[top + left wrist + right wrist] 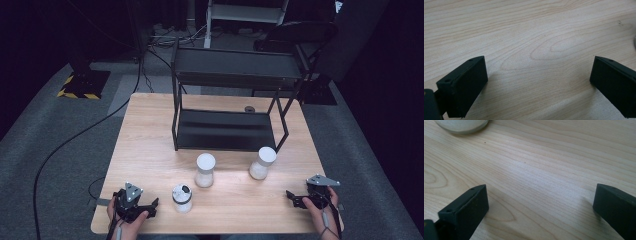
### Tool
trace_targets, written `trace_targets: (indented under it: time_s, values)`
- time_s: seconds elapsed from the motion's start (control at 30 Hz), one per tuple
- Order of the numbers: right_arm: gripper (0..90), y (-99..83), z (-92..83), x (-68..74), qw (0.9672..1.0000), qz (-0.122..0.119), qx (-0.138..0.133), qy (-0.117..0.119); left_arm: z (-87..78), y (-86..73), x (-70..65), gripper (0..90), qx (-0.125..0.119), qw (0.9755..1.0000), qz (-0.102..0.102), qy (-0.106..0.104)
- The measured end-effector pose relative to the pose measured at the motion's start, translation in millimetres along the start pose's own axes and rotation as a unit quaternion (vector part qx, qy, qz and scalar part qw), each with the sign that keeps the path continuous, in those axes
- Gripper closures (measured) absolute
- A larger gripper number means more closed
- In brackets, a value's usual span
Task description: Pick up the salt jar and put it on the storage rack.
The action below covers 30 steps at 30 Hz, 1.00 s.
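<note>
Left hand-held gripper [150,206] sits low at the near left corner of the worktop [150,130], jaws spread wide, nothing between them but bare wood. Just to its right, an open jar [182,198] stands upright, apart from the jaws. Farther back, two capped jars: middle jar [205,170] and right jar [262,163], both upright, in front of the black rack [227,127]. Right hand-held gripper [295,199] at the near right edge, jaws fully apart, empty.

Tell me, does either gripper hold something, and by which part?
Nothing is held: the left gripper and right gripper are both open over the bare wooden table.
</note>
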State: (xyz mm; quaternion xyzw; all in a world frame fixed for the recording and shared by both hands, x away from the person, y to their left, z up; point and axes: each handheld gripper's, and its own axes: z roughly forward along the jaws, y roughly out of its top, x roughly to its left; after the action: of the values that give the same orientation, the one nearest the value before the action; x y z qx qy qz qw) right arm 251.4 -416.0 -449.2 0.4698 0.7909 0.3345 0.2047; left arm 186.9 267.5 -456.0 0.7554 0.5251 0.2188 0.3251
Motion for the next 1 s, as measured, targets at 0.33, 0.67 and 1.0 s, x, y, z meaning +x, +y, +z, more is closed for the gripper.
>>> trace_targets:
  time_s: [0.33,0.67,1.0]
  values:
    - [0.0,0.0,0.0,0.0,1.0000,0.000,0.000,0.000,-0.6,-4.0,-0.4,0.7,-0.006,1.0000,-0.002,-0.001]
    - [0.0,0.4,0.4,0.0,1.0000,0.000,0.000,0.000,-0.9,-3.3,0.5,0.7,-0.004,1.0000,0.000,-0.003]
    - [0.0,0.7,0.9,0.3,1.0000,0.000,0.000,0.000,-2.4,-2.7,1.2,4.9,-0.010,0.9999,-0.010,-0.003]
